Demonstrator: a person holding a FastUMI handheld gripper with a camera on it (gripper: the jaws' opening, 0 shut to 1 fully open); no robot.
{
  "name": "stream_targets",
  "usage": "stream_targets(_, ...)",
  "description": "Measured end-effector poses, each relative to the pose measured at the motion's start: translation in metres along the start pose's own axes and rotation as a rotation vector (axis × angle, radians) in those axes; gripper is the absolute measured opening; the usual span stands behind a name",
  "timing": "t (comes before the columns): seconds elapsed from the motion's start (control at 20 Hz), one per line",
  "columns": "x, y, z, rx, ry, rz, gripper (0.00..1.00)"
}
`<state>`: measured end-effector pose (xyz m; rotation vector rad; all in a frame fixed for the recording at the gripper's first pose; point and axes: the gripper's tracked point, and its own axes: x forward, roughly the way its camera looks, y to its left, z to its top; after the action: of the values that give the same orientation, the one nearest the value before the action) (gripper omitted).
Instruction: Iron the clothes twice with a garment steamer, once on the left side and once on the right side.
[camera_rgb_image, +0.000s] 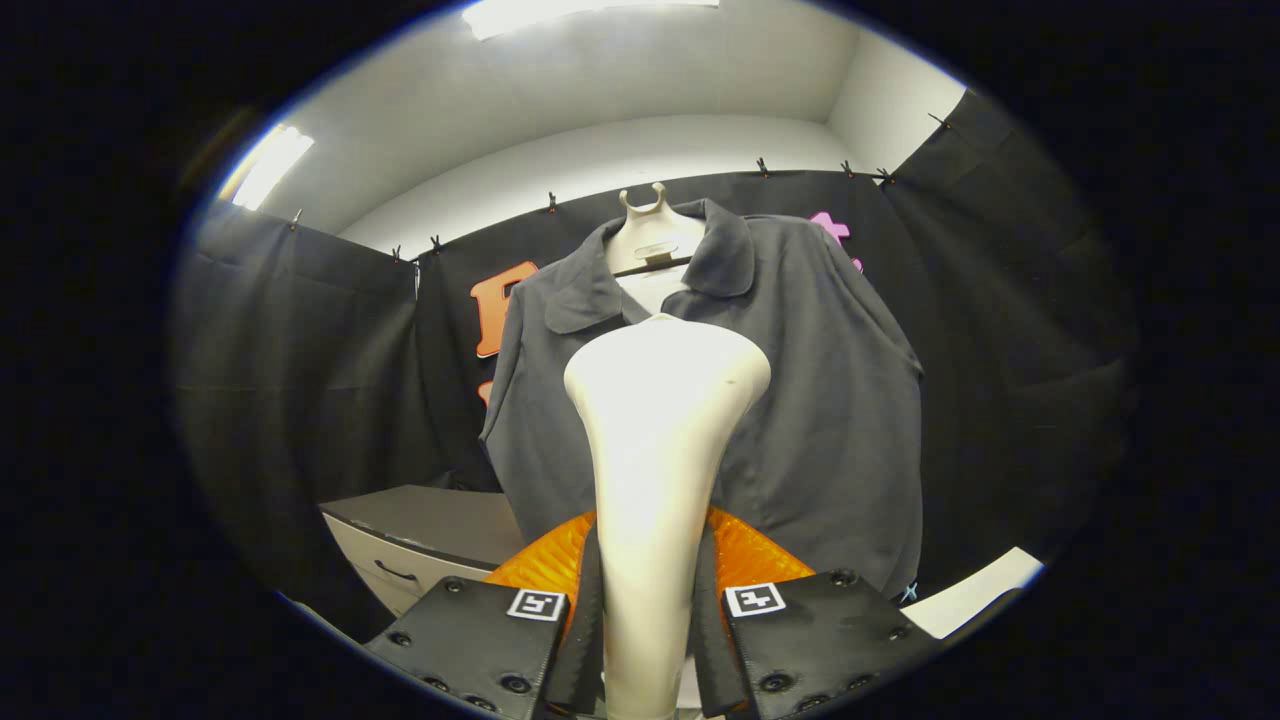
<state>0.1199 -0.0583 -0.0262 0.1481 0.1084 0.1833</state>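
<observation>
A dark grey collared shirt (820, 400) hangs on a pale hanger form (655, 235) against the booth wall, straight ahead of my fingers. My gripper (650, 610) is shut on the cream garment steamer (660, 430), both fingers pressing on its handle. The steamer's wide head rises upright from between the fingers and covers the middle of the shirt's front, just below the collar. Whether the head touches the cloth I cannot tell. The shirt's left and right sides show on either side of the steamer.
A grey-topped cabinet with a drawer handle (420, 545) stands low to the left of the shirt. A white surface edge (980, 590) lies low to the right. Black cloth walls close in on both sides.
</observation>
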Motion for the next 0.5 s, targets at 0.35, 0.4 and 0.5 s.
stream_targets(0.35,0.015,-0.041,0.041,-0.057,-0.03,-0.047,0.44)
stream_targets(0.4,0.018,-0.047,0.042,-0.066,-0.025,-0.053,0.44)
stream_targets(0.5,0.024,-0.059,0.042,-0.074,-0.015,-0.066,0.44)
